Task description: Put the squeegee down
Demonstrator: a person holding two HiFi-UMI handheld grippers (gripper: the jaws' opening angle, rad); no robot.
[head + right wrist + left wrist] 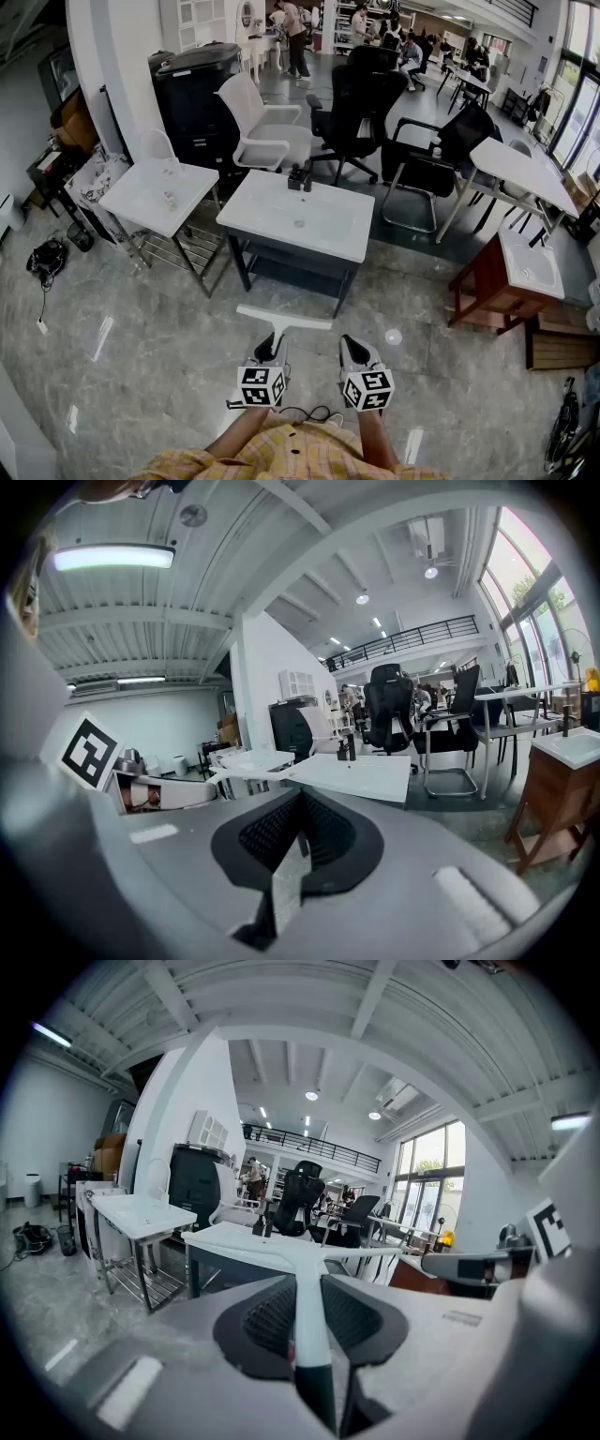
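Nearest the body, the left tool (271, 352) is clamped on the squeegee (279, 323), with its pads pressing the handle from both sides. The white blade lies crosswise ahead of it, held in the air above the floor (131, 347). Just beside it, the right tool (352, 349) is closed with nothing in it. Farther on stands a white surface (323, 246) with a basin (298, 217).

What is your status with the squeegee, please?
Left tool clamped on squeegee, held above floor. Right tool shut, empty. White sink stand ahead, nothing between.
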